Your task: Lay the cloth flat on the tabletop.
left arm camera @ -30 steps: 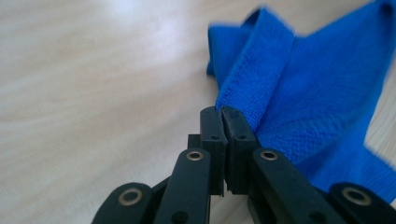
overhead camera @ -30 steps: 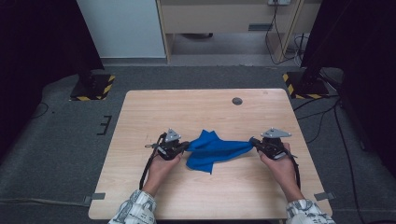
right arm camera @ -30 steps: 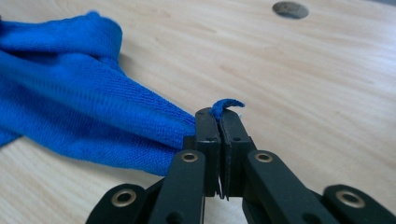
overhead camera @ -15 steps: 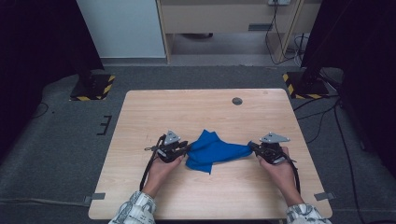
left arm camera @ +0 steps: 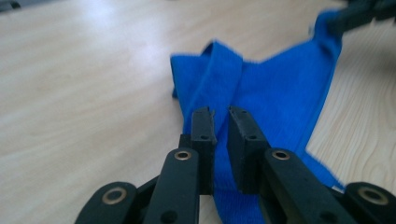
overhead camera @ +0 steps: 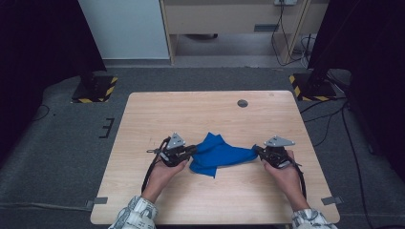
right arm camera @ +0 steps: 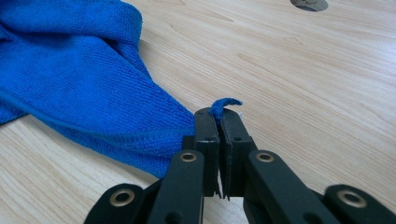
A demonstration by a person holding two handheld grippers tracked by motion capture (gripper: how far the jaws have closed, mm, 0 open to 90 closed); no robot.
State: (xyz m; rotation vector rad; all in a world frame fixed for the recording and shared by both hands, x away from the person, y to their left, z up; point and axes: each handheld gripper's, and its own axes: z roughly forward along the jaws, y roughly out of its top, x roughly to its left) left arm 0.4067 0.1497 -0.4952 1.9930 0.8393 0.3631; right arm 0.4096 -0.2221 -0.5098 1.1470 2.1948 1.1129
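**Blue cloth drawn out between two grippers**

Blue microfibre, the cloth lay bunched near the middle of the wooden table, one corner pulled out toward the person's right side. That corner sat pinched in the right gripper, whose jaws were closed tight on it, a small curl of fabric poking out above the tips. At the opposite end, the left gripper stood over a raised fold of the cloth with its jaws a narrow gap apart, the fabric running under and between them; whether they actually bit on the fold could not be told.

Compared with a second before, the right hand had drawn outward and slightly down the table, so the cloth's right edge had stretched into a longer, thinner point, while the left hand had hardly shifted. That suggested the spreading of the cloth had begun, with most of it still heaped. A round grommet sat well apart, toward the table's far edge.
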